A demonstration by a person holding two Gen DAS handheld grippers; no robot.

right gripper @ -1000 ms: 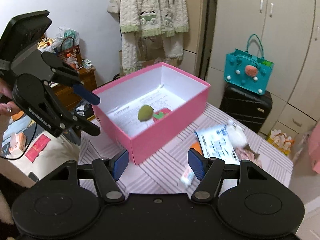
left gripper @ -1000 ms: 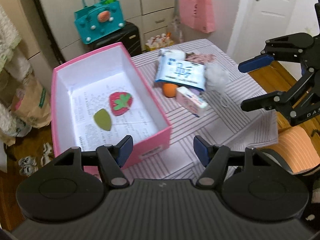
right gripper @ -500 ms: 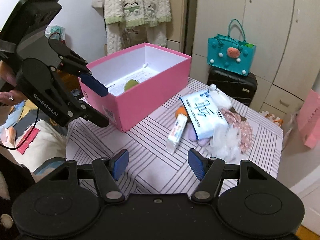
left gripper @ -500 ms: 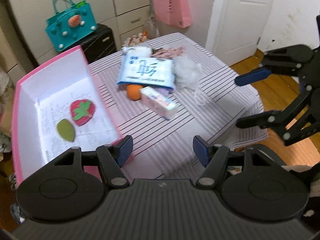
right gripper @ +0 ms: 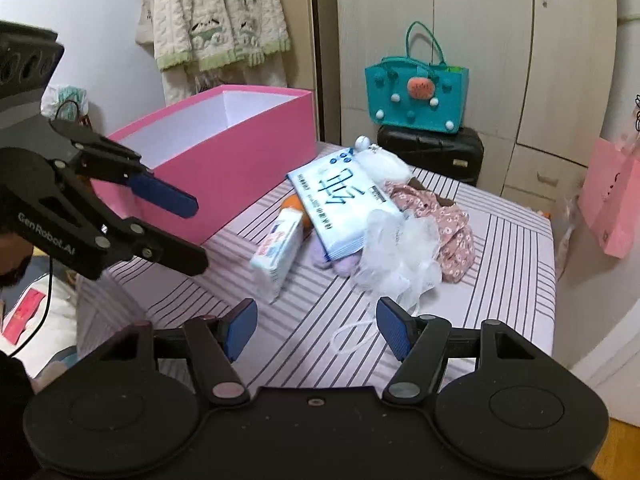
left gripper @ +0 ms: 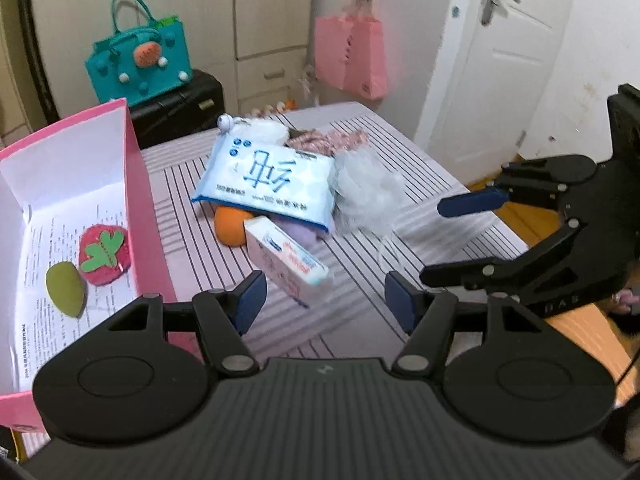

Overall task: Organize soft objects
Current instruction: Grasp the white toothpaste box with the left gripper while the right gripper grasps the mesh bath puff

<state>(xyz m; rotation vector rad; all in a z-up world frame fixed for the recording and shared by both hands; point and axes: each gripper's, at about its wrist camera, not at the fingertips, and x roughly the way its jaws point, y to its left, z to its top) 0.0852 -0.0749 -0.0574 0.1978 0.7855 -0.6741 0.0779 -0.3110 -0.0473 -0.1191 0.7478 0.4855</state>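
Note:
A pink box (left gripper: 138, 184) stands on the striped table, holding a red felt strawberry (left gripper: 105, 256) and a green leaf shape (left gripper: 66, 288). To its right lies a pile: a blue-white wipes pack (left gripper: 266, 178), a white mesh puff (left gripper: 366, 196), a small white-pink tissue pack (left gripper: 286, 262), an orange ball (left gripper: 230, 226), a lilac cloth (left gripper: 298, 236) and a pink floral cloth (right gripper: 440, 216). My left gripper (left gripper: 322, 304) is open and empty, just short of the tissue pack. My right gripper (right gripper: 312, 326) is open and empty, in front of the puff (right gripper: 400, 254).
A teal handbag (left gripper: 140, 60) sits on a black suitcase (left gripper: 180, 112) behind the table. A pink paper bag (left gripper: 352, 56) hangs beside a white door (left gripper: 500, 52). A cream cardigan (right gripper: 216, 16) hangs behind the box. The table's striped cloth (right gripper: 500, 280) ends near the right gripper.
Both grippers have swung from the pink box toward the pile and come closer to it. Both stay open and empty.

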